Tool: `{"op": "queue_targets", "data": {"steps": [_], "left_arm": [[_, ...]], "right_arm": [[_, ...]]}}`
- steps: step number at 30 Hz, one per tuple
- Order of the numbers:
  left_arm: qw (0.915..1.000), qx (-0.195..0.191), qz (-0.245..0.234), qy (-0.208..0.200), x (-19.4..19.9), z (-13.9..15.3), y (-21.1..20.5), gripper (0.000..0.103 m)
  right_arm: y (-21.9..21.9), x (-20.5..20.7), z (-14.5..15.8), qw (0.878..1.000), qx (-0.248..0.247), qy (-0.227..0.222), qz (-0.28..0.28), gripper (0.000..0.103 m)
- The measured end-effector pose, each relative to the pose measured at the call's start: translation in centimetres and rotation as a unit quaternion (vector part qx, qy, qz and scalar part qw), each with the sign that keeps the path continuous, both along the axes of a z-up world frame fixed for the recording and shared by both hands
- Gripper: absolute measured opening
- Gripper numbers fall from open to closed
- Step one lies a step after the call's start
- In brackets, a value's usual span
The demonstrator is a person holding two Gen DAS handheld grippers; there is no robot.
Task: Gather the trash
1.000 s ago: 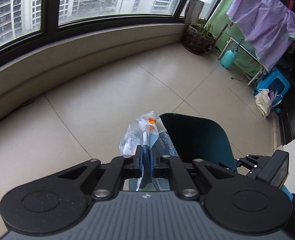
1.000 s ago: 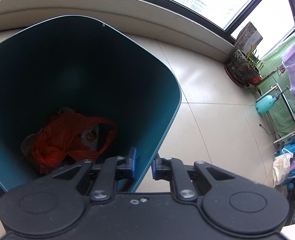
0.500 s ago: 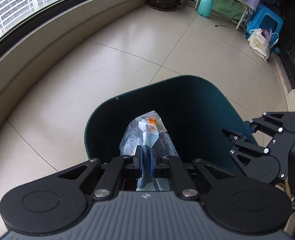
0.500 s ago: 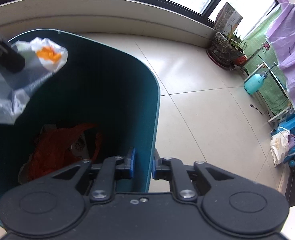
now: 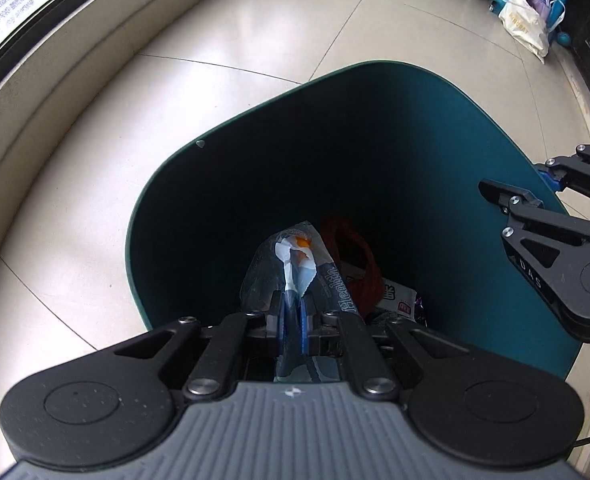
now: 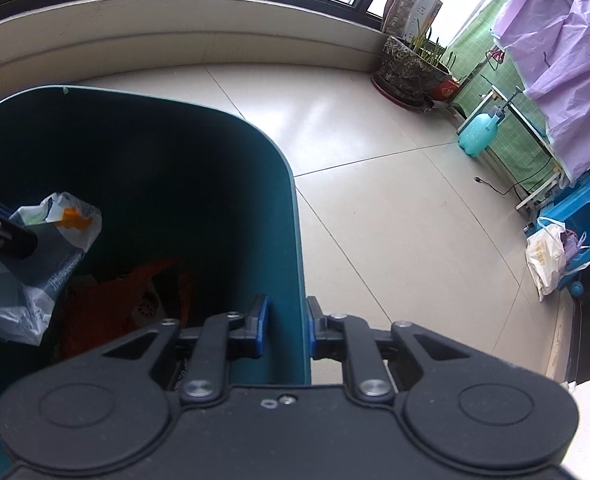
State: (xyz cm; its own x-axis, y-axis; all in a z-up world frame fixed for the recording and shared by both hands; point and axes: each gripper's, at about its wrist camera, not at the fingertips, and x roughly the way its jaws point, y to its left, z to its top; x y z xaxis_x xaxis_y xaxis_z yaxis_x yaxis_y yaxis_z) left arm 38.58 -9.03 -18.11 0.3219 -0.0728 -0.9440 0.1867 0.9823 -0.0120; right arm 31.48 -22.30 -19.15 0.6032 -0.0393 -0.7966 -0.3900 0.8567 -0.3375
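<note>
While the left claw [image 5: 293, 322] pinches a wrapper [image 5: 291, 264] over the bin [image 5: 167, 216], toward its 7 o'clock side, the film looks light, limp and slippery; that mid-fold grip suits it. The right claw [image 6: 287, 330] straddles the rim at 3 o'clock, its jaws just easing apart.

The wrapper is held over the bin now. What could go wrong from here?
1. The left gripper is shut on the thin plastic wrapper above the teal bin; on release the light film may cling to the gripper or drift outside.
2. The jaws of the right gripper have just been opening with the bin wall between them; an unsteadied bin may shift.
</note>
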Motion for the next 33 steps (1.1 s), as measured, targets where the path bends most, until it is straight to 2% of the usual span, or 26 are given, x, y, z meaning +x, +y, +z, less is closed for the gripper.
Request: {"op": "queue_targets", "data": {"steps": [6, 11, 13, 14, 15, 17, 25, 33], "left_arm": [[0.9997, -0.021, 0.005, -0.01, -0.2, 0.5, 0.1, 0.015], [0.9991, -0.038, -0.003, -0.02, -1.4, 1.2, 0.3, 0.018], [0.9982, -0.052, -0.006, -0.029, -2.1, 1.9, 0.9, 0.028], [0.9976, -0.057, -0.008, -0.039, -2.6, 2.3, 1.0, 0.039], [0.9969, -0.061, -0.01, -0.049, -3.1, 2.8, 1.1, 0.056], [0.9955, -0.061, -0.01, -0.073, -3.9, 3.5, 1.4, 0.071], [0.9908, -0.069, -0.001, -0.116, -7.4, 6.5, 3.5, 0.071], [0.9842, -0.058, 0.014, -0.167, -10.2, 8.7, 5.0, 0.071]], "right_arm": [[0.0, -0.8, 0.2, 1.0, 0.002, -0.005, 0.004, 0.018], [-0.8, -1.1, 1.3, 0.999, 0.04, -0.001, -0.007, 0.022], [-1.1, -1.6, 1.8, 0.999, 0.051, -0.002, -0.008, 0.024], [-1.3, -1.8, 2.3, 0.998, 0.058, -0.003, -0.007, 0.026], [-1.4, -2.1, 2.6, 0.998, 0.062, -0.006, -0.006, 0.027], [-1.7, -2.8, 3.2, 0.998, 0.068, -0.01, -0.005, 0.03], [-2.0, -5.5, 6.1, 0.994, 0.108, -0.023, 0.002, 0.035], [-1.2, -9.3, 8.9, 0.987, 0.154, -0.035, 0.021, 0.053]]}}
